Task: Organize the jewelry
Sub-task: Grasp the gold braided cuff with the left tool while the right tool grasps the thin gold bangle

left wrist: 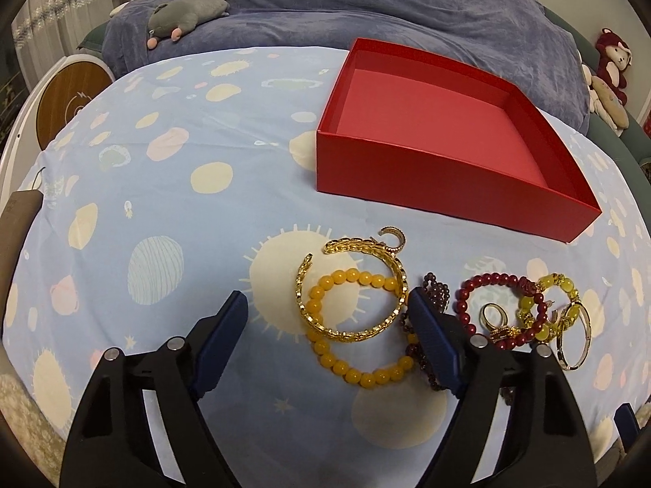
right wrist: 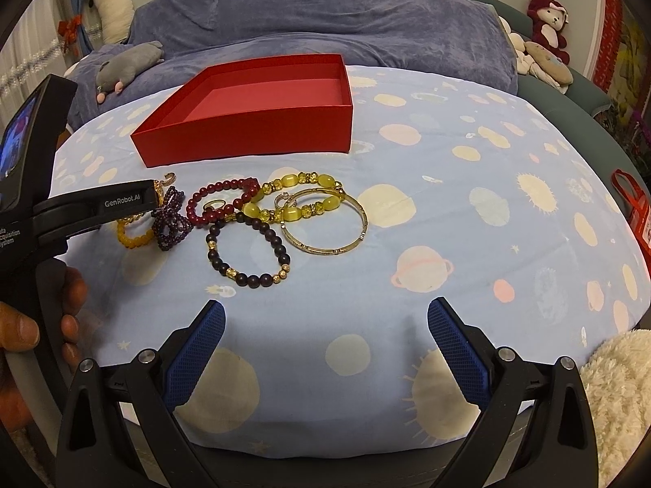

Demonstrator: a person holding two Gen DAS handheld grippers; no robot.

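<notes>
I'm at the first pick of the sort: the red box (left wrist: 443, 199) sits bare inside at the far side of the blue planet-print sheet (left wrist: 162, 203), and all the jewelry lies in a loose heap on the sheet in front of it. My left gripper (left wrist: 327, 305) is down over the left end of that heap, its 2 blue fingers (left wrist: 221, 337) spread wide, gripping nothing; the gold chain bangle (left wrist: 354, 284) and the amber bead bracelet (left wrist: 358, 325), overlapping each other, lie in the gap, while the right-hand finger is close against the dark purple bead strand (left wrist: 437, 288). My right gripper (right wrist: 325, 325) hangs wide apart too, empty, over bare sheet just short of the dark bead bracelet (right wrist: 248, 252). Next, I judge, the left must close on 1 piece only, probably the bangle, without snagging the amber beads beneath it, then lift and carry to the box.
</notes>
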